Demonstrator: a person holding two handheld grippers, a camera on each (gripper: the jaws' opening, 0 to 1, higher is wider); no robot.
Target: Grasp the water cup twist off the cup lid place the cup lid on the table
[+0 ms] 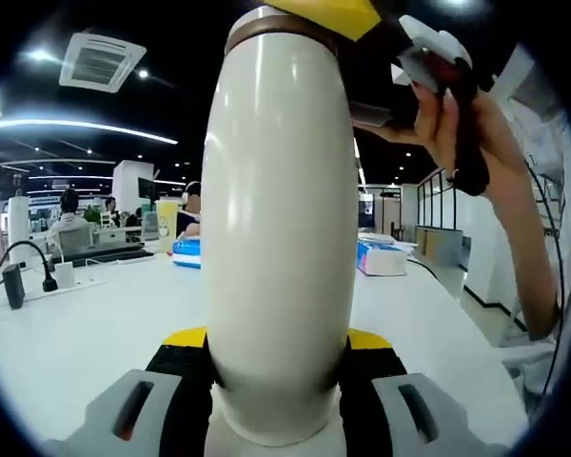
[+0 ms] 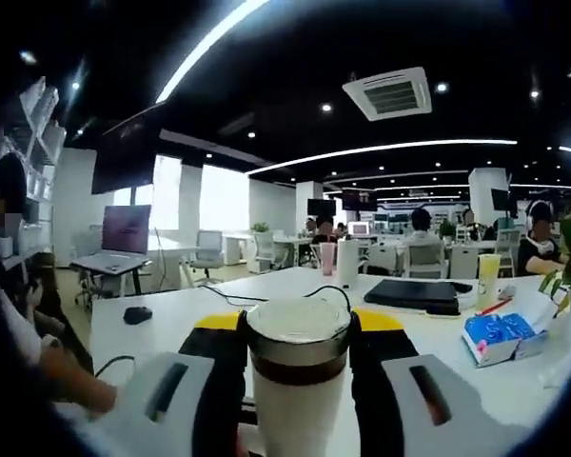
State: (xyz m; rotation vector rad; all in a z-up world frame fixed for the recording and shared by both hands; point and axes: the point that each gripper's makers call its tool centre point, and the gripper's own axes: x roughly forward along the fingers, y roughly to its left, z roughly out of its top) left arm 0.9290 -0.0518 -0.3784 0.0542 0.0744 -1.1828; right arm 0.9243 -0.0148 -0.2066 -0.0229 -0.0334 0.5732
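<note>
A tall cream water cup stands upright between the jaws of my left gripper, which is shut on its lower body. At the cup's top a brown band marks the lid, and the yellow-tipped right gripper reaches in there, held by a person's hand. In the right gripper view the lid, white on top with a silver and brown ring, sits on the cup body. My right gripper is shut on it from both sides.
The white table carries a blue tissue box, a second box and a black plug with cable. A black laptop, blue packet and mouse lie further off. People sit at desks behind.
</note>
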